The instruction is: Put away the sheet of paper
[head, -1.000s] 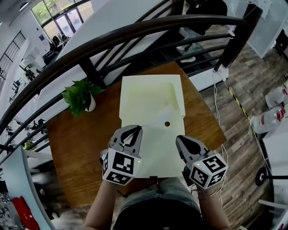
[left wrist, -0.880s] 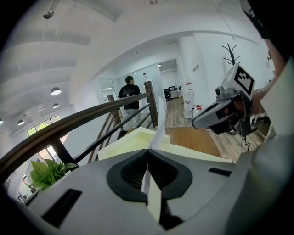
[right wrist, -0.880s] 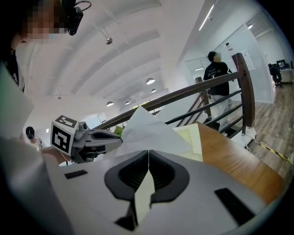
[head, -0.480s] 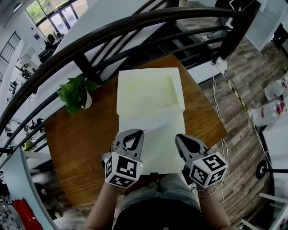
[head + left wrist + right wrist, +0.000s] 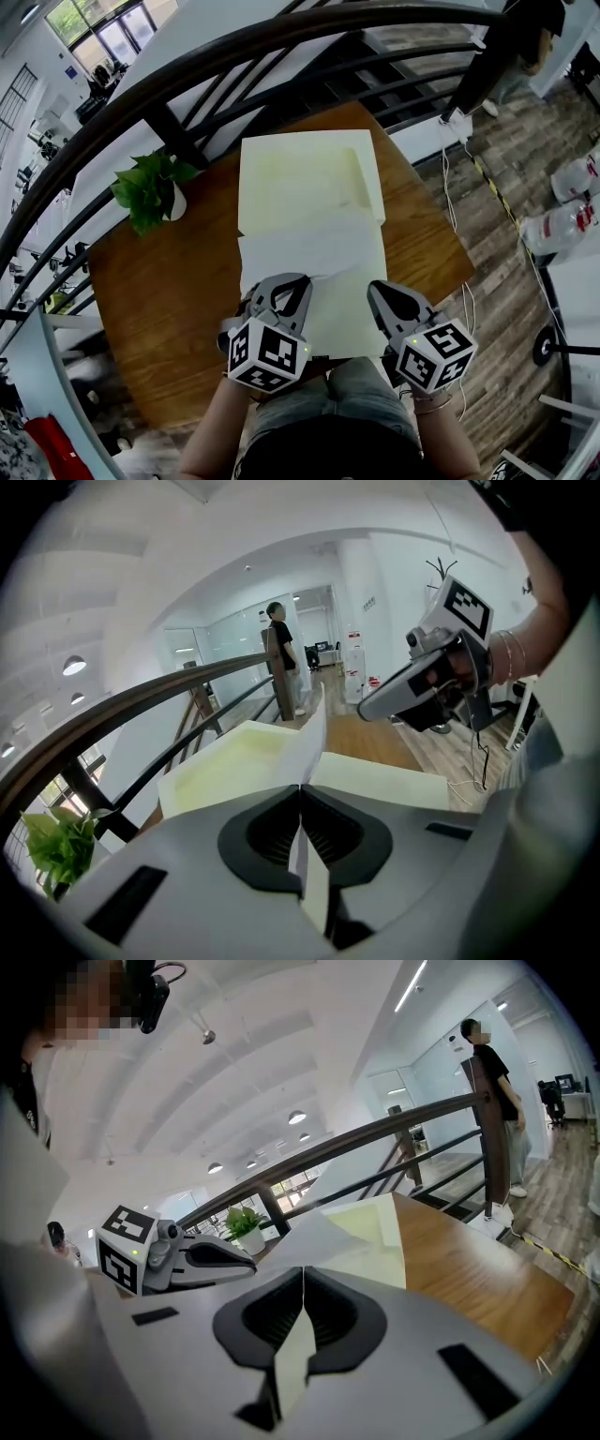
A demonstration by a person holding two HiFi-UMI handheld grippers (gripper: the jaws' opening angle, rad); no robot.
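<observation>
A white sheet of paper (image 5: 309, 248) lies across the middle of an open pale-yellow folder (image 5: 300, 178) on the wooden table (image 5: 159, 291). My left gripper (image 5: 302, 279) is shut on the sheet's near left edge. In the left gripper view the sheet (image 5: 314, 738) stands up thin between the closed jaws (image 5: 300, 789), with the folder (image 5: 234, 761) beyond. My right gripper (image 5: 373, 287) is shut on the sheet's near right corner. The right gripper view shows a pale strip pinched in its jaws (image 5: 303, 1269) and the sheet (image 5: 314, 1237) spreading ahead.
A small potted plant (image 5: 145, 192) stands at the table's far left. A dark curved railing (image 5: 187, 70) runs behind the table. The table's near edge sits just under both grippers. A person (image 5: 487, 1072) stands far off by the railing.
The sheet has come toward me and now lies wider and flatter over the folder. Both grippers have sunk a little toward the near edge, the left one more.
</observation>
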